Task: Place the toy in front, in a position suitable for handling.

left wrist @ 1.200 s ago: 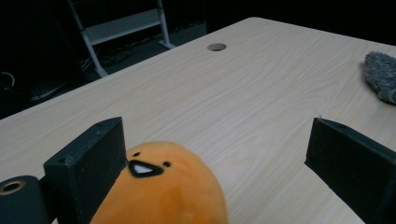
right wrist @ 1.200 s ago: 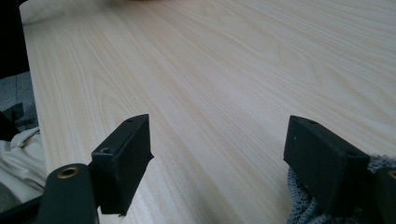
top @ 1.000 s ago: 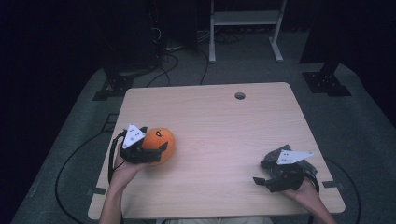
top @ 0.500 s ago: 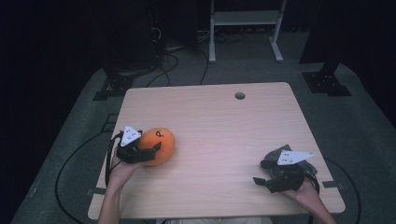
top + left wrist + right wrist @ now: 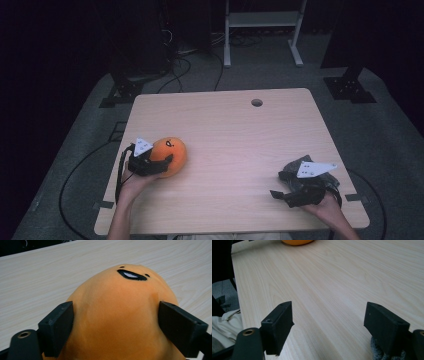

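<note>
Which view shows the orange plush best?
The left gripper view: the plush is close, face visible, between the left tool's pads. The high view shows it small; the right gripper view only its bottom edge.

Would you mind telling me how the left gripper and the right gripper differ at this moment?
The left gripper has been closing its jaws, and its pads now press both sides of the orange plush toy; the right gripper stands open with nothing between its jaws. The left one sits at the table's left edge, the right one near the front right corner. Both have black jaws and a grey three-cornered plate on top.
</note>
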Available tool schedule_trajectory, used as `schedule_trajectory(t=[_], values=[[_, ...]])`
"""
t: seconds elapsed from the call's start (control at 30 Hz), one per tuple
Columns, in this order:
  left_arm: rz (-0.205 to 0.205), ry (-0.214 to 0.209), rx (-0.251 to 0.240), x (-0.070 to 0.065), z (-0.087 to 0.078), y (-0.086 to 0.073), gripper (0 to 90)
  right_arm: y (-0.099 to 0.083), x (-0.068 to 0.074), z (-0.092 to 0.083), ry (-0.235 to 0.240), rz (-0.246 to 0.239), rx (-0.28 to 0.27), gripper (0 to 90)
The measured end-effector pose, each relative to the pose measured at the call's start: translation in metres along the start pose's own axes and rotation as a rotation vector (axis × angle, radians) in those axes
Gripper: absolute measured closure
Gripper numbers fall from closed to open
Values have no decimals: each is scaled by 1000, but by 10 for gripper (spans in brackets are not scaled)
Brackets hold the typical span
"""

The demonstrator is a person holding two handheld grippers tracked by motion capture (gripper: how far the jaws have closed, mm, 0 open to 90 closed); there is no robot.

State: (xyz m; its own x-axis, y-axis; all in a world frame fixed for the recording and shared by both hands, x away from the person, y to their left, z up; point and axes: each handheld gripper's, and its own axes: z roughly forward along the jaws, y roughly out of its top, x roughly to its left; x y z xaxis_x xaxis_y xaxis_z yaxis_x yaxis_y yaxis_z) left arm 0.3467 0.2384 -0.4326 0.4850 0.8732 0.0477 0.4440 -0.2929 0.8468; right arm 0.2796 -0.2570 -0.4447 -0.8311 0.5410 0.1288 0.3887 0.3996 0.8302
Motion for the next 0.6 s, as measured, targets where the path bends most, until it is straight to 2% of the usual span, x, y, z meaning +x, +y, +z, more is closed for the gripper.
schedule_trajectory(t=[0.13, 0.37, 0.47, 0.6], values=[[35, 5, -6, -3, 0, -2, 267, 1, -1, -1, -7, 4, -2, 220], [31, 15, -23, -3, -2, -3, 358, 3, -6, -12, -57, 9, -36, 231], [30, 20, -22, -3, -2, -2, 385, 3, -10, -19, -92, 11, -58, 231], [48, 19, -21, -6, -4, -1, 421, 5, -21, -36, -190, 41, -116, 231]])
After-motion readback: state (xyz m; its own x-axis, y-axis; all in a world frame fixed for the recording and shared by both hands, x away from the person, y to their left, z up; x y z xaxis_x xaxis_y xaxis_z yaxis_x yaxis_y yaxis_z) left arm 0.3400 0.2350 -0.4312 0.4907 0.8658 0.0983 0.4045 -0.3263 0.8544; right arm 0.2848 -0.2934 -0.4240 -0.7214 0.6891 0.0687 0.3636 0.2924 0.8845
